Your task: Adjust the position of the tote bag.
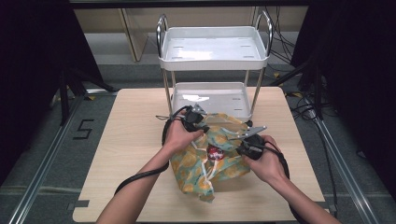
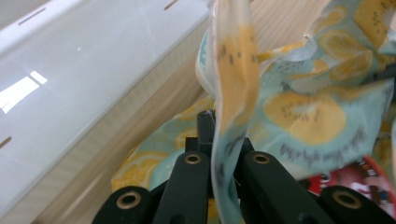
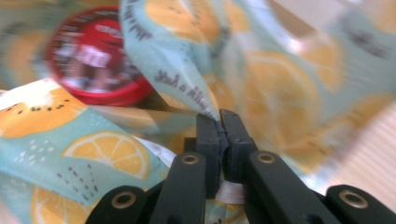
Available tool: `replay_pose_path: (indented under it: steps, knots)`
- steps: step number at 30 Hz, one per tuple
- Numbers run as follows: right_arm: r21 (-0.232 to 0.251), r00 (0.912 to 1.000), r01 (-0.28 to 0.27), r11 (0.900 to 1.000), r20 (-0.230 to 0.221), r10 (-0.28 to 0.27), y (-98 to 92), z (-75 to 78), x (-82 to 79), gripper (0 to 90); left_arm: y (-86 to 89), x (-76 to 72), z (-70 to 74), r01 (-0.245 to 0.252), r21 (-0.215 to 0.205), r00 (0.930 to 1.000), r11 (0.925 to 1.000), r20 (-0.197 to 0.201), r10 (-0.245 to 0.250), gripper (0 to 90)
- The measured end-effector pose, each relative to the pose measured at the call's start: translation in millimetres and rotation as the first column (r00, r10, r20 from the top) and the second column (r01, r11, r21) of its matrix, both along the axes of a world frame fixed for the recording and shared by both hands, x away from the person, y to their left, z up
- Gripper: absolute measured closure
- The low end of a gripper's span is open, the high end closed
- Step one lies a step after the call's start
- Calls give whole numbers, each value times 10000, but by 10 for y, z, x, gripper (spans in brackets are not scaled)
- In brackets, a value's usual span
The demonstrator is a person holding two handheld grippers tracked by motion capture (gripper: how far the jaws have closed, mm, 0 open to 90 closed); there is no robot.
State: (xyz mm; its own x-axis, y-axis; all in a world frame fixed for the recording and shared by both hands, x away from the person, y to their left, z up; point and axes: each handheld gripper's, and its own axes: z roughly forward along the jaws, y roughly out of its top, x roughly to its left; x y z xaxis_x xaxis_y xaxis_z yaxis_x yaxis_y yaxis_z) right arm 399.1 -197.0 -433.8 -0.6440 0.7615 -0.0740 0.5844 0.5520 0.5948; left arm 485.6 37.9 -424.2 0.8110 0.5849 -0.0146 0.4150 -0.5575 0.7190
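High view: lemon-print bag (image 1: 210, 158) lies on the table (image 1: 130, 154), near side of the white two-tier cart (image 1: 212, 70), mouth spread open between the two hands. Left gripper (image 1: 196, 122) sits at the bag's far-left rim, right gripper (image 1: 246, 145) at its right rim. Red-lidded tin (image 1: 215, 152) rests inside the opening, between the two and closer to the right gripper.

Left gripper view: jaws together, clamped on a strip of the bag's rim (image 2: 233, 93) that rises straight up out of the fingertips. Cart's lower tray (image 2: 70, 84) runs along the left; a slice of the tin (image 2: 355, 179) is low at right, under the fabric.

Right gripper view: blurred — hand looks to be on the move. Jaws pinched on a folded point of the bag fabric (image 3: 187, 70), no gap to see between the pads. Tin (image 3: 93, 60) lies just past the fingertips, up and to the left, lid facing the camera.

Judgement: both rims are gripped on opposite sides, so the mouth's long axis runs left–right between the grippers. The next move likely turns on pulling those edges apart or upward evenly — the tin sits off-centre toward the right hand, so that side carries more load.
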Motion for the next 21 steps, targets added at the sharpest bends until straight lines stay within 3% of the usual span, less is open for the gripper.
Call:
replay_pose_path:
  steps: [3,5,7,8,10,13,15,16,17,18,19,20,21]
  knots:
    - [-59,9995,273,9996,-131,-274,-65,-54,71,878,13,27,-88,-87,99,9999,9999,-143,88,894]
    - [-258,9997,254,9993,54,-252,-90,-90,121,881,19,34,-126,-95,186,9998,9998,-197,99,894]
    - [-319,9994,340,9989,-32,-341,-88,-118,150,881,32,49,-170,-108,211,9995,9997,-278,114,894]
    - [-506,9994,301,9983,166,-293,-92,-141,174,881,38,58,-195,-208,160,9992,9997,-335,213,893]
    - [-471,9995,295,9985,-88,-299,-68,-163,191,879,57,85,-238,-330,106,9988,9994,-371,333,892]
    - [-720,9999,103,9974,141,-93,-45,-214,247,877,90,117,-293,-443,291,9974,9986,-560,458,891]
    - [-746,9997,218,9970,-107,-226,-31,-239,257,873,119,142,-330,-384,528,9971,9979,-630,417,888]
    - [-742,9992,322,9967,-215,-339,-22,-249,257,870,127,153,-370,-464,468,9966,9978,-665,495,886]
    - [-901,9999,108,9959,-2,-109,-33,-281,283,868,136,150,-380,-400,526,9952,9978,-872,445,882]
    - [-854,9992,241,9961,-311,-269,-23,-280,264,866,141,164,-416,-511,462,9950,9976,-833,549,877]
    - [-1106,9997,135,9938,-168,-154,-36,-298,270,865,131,151,-431,-589,233,9928,9980,-1029,610,871]
    - [-1303,9998,48,9915,-193,-74,-50,-296,271,863,169,168,-440,-370,583,9919,9976,-1191,437,867]
    - [-1118,9995,99,9937,-281,-131,-49,-298,263,860,185,175,-439,-314,718,9926,9969,-1144,395,860]
